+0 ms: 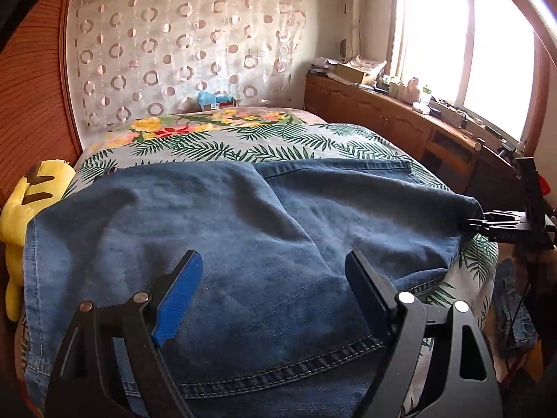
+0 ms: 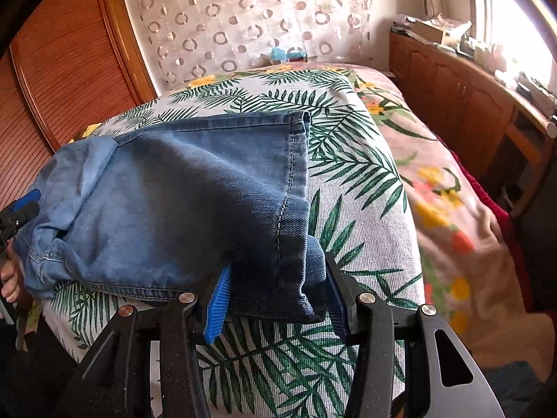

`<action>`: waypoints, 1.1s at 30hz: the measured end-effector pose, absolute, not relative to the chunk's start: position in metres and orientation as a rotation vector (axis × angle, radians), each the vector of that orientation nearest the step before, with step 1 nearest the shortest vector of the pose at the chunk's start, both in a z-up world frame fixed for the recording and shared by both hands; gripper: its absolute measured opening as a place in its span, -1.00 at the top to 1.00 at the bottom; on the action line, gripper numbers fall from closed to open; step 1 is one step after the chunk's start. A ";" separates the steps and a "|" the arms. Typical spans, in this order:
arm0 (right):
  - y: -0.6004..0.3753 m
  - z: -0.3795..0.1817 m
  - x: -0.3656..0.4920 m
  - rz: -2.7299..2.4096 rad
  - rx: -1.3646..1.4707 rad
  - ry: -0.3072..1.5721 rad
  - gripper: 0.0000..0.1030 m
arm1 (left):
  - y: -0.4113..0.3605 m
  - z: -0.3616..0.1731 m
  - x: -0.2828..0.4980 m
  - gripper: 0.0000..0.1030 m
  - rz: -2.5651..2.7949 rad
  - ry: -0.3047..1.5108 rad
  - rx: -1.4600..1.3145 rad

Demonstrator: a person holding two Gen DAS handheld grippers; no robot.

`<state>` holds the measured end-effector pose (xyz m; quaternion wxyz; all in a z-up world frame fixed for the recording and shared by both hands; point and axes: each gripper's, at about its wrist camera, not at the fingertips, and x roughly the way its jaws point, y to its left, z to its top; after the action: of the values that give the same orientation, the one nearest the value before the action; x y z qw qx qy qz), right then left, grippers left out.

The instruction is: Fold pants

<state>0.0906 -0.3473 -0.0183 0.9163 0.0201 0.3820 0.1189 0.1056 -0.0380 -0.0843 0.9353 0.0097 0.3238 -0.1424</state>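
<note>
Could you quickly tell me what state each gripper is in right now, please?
Left gripper: open, over the jeans, holding nothing.
Right gripper: closed on the jeans' hem end.

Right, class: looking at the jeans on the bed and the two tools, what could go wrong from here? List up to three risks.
1. The right tool grips only the hem corner of the jeans; it could slip out if pulled.
2. The left tool stands open above the denim, holding nothing, so a one-sided pull may skew the fold.
3. The jeans lie rumpled near the bed edge and might slide off.
</note>
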 end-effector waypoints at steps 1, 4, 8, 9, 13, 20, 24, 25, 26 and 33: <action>-0.346 -0.018 0.090 0.247 0.045 0.784 0.05 | -0.038 -0.085 0.105 -0.64 -0.293 0.664 0.021; -0.344 -0.020 0.092 0.283 0.049 0.796 0.62 | -0.039 -0.085 0.105 -0.64 -0.292 0.666 0.028; -0.334 -0.005 0.089 0.308 0.012 0.752 0.69 | -0.038 -0.082 0.102 -0.64 -0.287 0.662 0.024; -0.331 0.005 0.088 0.319 0.011 0.727 0.69 | -0.037 -0.080 0.101 -0.64 -0.283 0.661 0.023; -0.315 0.049 0.082 0.376 -0.011 0.621 0.70 | -0.029 -0.070 0.094 -0.64 -0.274 0.647 0.021; -0.248 0.126 0.079 0.564 -0.079 0.454 0.71 | -0.003 -0.047 0.076 -0.64 -0.230 0.598 0.016; -0.190 0.148 0.077 0.699 -0.134 0.399 0.71 | 0.016 -0.035 0.063 -0.64 -0.201 0.569 0.000; -0.176 0.150 0.075 0.726 -0.150 0.393 0.71 | 0.021 -0.034 0.060 -0.64 -0.197 0.565 -0.004; -0.164 0.151 0.074 0.752 -0.165 0.390 0.71 | 0.025 -0.032 0.057 -0.64 -0.191 0.560 -0.009; -0.119 0.137 0.088 0.844 -0.221 0.486 0.62 | 0.051 -0.036 0.048 -0.64 -0.160 0.564 -0.037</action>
<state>0.0881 -0.1187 0.1374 0.8779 -0.1061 0.2331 0.4047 0.0483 0.0513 -0.0358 0.9571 -0.0181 0.2782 -0.0787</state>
